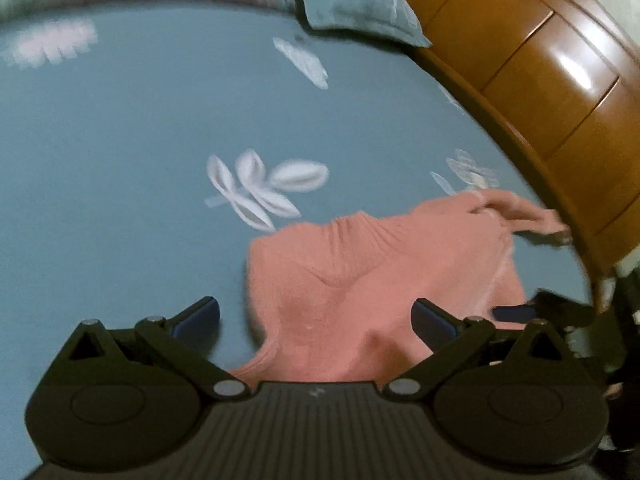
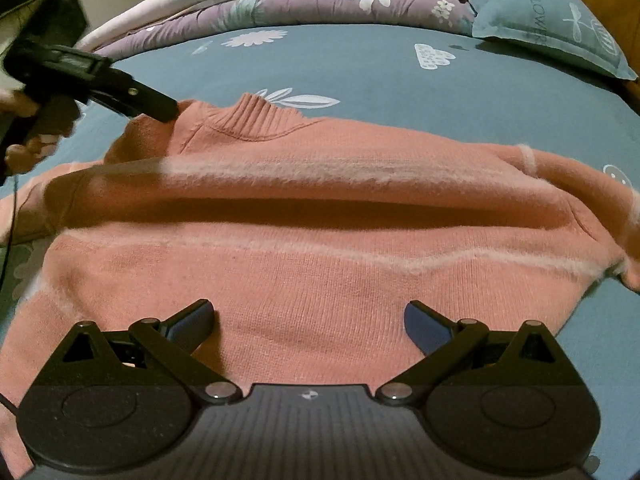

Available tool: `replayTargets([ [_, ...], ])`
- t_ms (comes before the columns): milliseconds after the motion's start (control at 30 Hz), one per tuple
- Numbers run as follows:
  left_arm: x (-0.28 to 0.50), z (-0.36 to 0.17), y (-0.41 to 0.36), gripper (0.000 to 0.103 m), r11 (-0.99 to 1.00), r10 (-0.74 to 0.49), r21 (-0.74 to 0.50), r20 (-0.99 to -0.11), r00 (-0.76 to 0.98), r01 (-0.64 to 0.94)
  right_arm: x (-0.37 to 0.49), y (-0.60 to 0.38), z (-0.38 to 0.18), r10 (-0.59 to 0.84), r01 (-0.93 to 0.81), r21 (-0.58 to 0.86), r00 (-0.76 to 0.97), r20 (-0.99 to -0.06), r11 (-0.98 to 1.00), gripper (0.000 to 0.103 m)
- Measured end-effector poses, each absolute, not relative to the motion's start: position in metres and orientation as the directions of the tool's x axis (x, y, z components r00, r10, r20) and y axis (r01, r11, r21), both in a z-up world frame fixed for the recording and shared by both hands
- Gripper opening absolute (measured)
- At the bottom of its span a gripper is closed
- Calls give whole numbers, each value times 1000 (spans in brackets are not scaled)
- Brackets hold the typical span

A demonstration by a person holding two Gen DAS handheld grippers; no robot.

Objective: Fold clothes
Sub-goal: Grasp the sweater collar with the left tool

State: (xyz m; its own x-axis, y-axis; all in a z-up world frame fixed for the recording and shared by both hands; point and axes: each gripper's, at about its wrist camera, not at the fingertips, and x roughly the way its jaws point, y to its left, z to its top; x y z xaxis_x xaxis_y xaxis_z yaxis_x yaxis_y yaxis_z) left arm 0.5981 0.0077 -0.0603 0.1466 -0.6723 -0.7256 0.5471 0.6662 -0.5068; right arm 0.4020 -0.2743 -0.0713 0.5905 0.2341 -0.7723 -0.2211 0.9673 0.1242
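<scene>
A salmon-pink knit sweater [image 2: 320,280] with pale fuzzy stripes lies spread on the blue bed sheet [image 2: 360,68]. Its ribbed collar [image 2: 260,120] points away from me, and a fold ridge runs across the chest. My right gripper [image 2: 310,320] is open just above the sweater's lower body, with nothing between its fingers. My left gripper [image 2: 168,110], held by a hand [image 2: 24,108], has its tip at the sweater's left shoulder beside the collar. In the left wrist view the left gripper [image 1: 316,316] is open over the blurred sweater [image 1: 360,280]. The right gripper's fingertip [image 1: 516,312] shows at the right.
A glossy wooden headboard [image 1: 540,80] curves along the right. A blue pillow [image 2: 552,28] lies at the far right of the bed, and folded floral quilts [image 2: 320,4] are stacked along the far side. Bare sheet [image 1: 120,160] stretches to the left of the sweater.
</scene>
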Motion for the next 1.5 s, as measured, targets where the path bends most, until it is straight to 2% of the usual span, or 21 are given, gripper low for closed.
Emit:
replayTargets([
  [100,607,-84,10,97,592,-743,-647,-669,15,481,401,-275,-72,237,-227,123,594,-769,966,103],
  [200,612,-93,14,96,538,-778,-692,-628,-33,482,400,-275,-72,242,-231,125,600,-763,965,103],
  [267,625,-101,21,90,530,-806,-740,-592,-27,414,400,-276,-73,244,-234,124,606,-757,964,103],
  [333,635,-106,24,74,535,-814,-753,-581,-6,383,400,-275,-74,243,-236,120,609,-755,964,103],
  [433,637,-109,25,64,541,-815,-757,-580,6,365,400,-274,-74,242,-239,117,609,-755,964,103],
  [600,612,-104,25,61,519,-811,-755,-583,-46,400,398,-275,-74,246,-242,117,617,-747,963,103],
  [667,611,-105,24,56,536,-800,-732,-600,-25,420,399,-274,-75,243,-242,113,622,-745,964,103],
  [733,618,-110,22,19,579,-778,-712,-629,8,398,400,-272,-76,238,-240,107,625,-743,965,103],
  [800,625,-117,22,13,602,-770,-714,-638,21,358,401,-271,-76,233,-239,101,626,-745,966,103],
  [933,622,-112,18,10,624,-753,-688,-656,49,371,400,-271,-76,234,-239,102,632,-739,966,103],
  [1100,600,-74,10,7,672,-685,-544,-714,144,502,401,-269,-77,226,-239,91,631,-742,967,103],
  [1267,575,-24,25,7,716,-648,-412,-692,318,563,407,-267,-73,220,-244,84,608,-763,966,103],
  [1367,570,-21,40,8,772,-593,-361,-705,389,523,412,-269,-63,240,-251,109,582,-777,962,103],
  [1500,577,-53,65,7,861,-483,-337,-776,406,380,419,-281,-42,281,-251,158,591,-756,955,103],
])
